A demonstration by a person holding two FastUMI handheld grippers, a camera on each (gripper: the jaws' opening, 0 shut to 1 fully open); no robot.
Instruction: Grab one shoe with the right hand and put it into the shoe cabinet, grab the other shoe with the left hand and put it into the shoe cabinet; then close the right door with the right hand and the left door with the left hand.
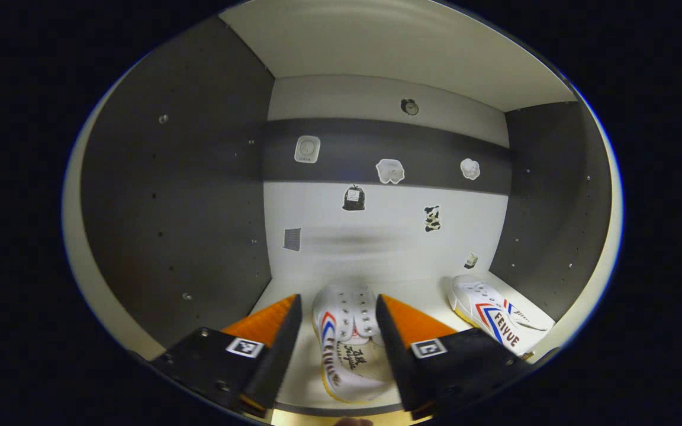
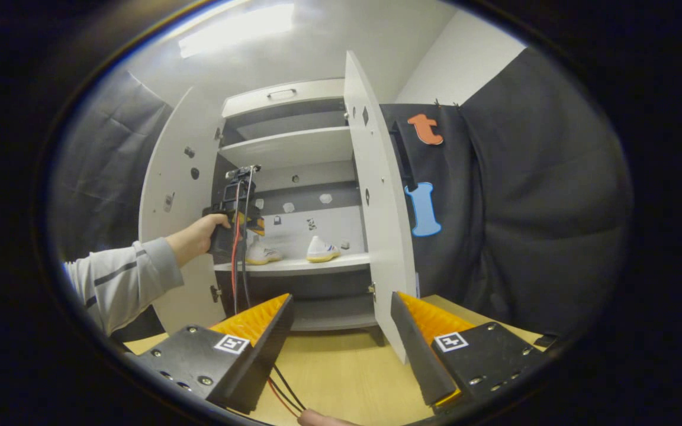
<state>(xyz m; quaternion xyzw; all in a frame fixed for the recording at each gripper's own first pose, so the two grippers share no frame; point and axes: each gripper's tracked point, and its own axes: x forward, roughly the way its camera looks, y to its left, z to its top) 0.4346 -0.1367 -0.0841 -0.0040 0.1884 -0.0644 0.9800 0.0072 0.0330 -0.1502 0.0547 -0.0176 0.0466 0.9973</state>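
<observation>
Shoes (image 1: pixel 347 337) (image 1: pixel 498 322) rest on the cabinet shelf (image 2: pixel 317 264); both grippers (image 1: pixel 338 349) (image 2: pixel 341 343) gape wide, holding nothing.

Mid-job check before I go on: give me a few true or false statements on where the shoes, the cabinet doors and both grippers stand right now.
1. Both shoes sit on the same cabinet shelf. True: the near shoe and the far shoe rest there.
2. The left gripper is shut on a shoe. False: its fingers stand open, either side of the near shoe.
3. The right door is closed. False: it stands wide open.
4. The left door is open. True.
5. The right gripper holds a shoe. False: it is open and empty, over the wooden floor.
</observation>
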